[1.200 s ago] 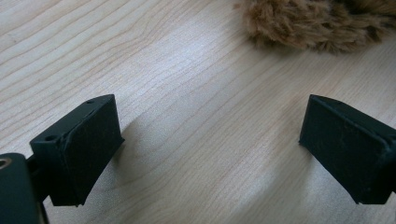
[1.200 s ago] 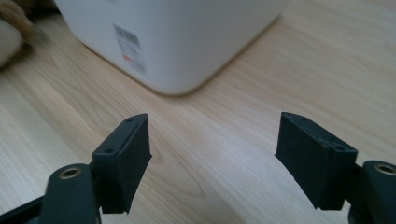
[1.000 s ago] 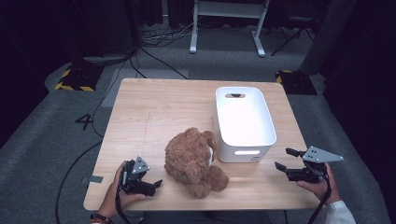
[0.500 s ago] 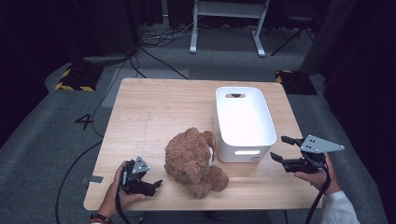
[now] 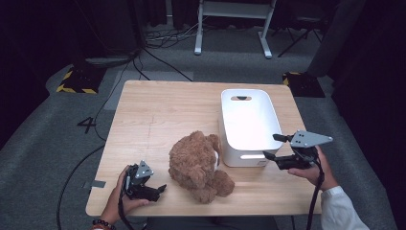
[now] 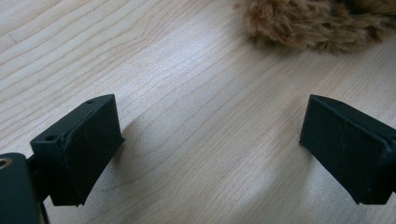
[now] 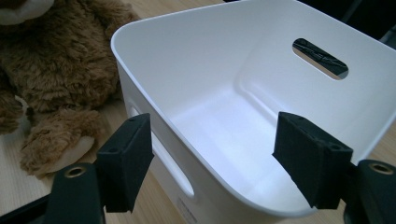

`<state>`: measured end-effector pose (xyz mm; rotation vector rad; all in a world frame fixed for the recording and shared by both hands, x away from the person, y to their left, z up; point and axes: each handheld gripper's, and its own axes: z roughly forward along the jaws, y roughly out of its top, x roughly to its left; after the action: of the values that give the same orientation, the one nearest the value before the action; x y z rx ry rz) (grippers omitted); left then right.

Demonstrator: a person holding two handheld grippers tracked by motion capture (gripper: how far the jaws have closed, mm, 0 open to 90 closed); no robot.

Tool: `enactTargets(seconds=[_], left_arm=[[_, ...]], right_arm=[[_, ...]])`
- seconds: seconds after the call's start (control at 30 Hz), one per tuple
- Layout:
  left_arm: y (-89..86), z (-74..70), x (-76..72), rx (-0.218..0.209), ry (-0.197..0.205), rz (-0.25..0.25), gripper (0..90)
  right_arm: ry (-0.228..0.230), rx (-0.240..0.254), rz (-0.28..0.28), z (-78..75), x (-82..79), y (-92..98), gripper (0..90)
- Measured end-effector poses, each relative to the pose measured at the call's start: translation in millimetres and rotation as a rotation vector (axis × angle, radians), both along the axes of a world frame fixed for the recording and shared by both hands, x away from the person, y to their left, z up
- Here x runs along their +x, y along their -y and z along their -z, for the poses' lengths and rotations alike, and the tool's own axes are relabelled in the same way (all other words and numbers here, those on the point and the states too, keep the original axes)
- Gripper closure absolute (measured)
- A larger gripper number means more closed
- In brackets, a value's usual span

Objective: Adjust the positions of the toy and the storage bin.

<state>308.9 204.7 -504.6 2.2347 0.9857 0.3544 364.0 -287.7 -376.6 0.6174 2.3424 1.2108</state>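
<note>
Item: white bin [image 5: 249, 125], open-topped, upright on the right half of the table [image 5: 163, 110]. Item: brown teddy bear [image 5: 197, 166], lying on the table just beside the bin's near left corner, touching its wall.

High view: left claw [image 5: 160, 189] low at the table's near left edge, held in a hand [image 5: 119, 199], pointing toward the bear and near it. Right claw [image 5: 269, 146] held off the table in a hand [image 5: 311, 170] at the bin's near right corner, pointing left at the rim.

Left gripper view: left claw [image 6: 210, 140] with jaws wide apart, bare wood grain between them, a tuft of the bear's fur [image 6: 317, 23] at the top edge, clear of the pads.

Right gripper view: right claw [image 7: 215, 158] with jaws apart, straddling the bin's near corner, one jaw outside the wall, one over the inside; pads not pressing on the rim. The jaws have just closed slightly. The bin's inside [image 7: 224, 121] is bare, with handle slots in the far and near walls; the bear's paw [image 7: 60, 140] lies to the left.
</note>
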Motion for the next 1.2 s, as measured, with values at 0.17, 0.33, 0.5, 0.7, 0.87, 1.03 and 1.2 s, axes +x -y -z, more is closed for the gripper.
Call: enactTargets(seconds=[0.17,0.33,0.5,0.7,0.87,1.03,1.2], left_arm=[[0.0,0.0,-0.1,0.0,-0.001,0.0,5.4],[0.1,0.1,0.0,-0.001,-0.001,0.001,5.4],[0.6,-0.1,0.0,0.0,-0.002,-0.003,5.3],[0.7,-0.1,0.0,0.0,-0.002,-0.003,5.3],[0.6,-0.1,0.0,0.001,-0.002,-0.003,5.3],[1.0,-0.3,0.2,0.006,0.0,-0.003,5.3],[2.4,-0.4,-0.2,0.005,-0.001,-0.01,5.3]], right_arm=[[-0.034,-0.022,-0.028,5.9,9.6,-15.6,32.1],[-0.072,-0.039,-0.06,11.7,15.5,-23.3,37.5],[-0.098,-0.087,-0.128,15.9,17.6,-34.6,55.9],[-0.088,-0.098,-0.175,14.5,16.3,-35.8,67.4],[-0.082,-0.098,-0.206,12.9,13.7,-33.0,73.7],[-0.068,-0.108,-0.249,11.4,7.3,-26.0,76.4],[-0.069,-0.114,-0.265,10.7,0.8,-19.3,76.8]])
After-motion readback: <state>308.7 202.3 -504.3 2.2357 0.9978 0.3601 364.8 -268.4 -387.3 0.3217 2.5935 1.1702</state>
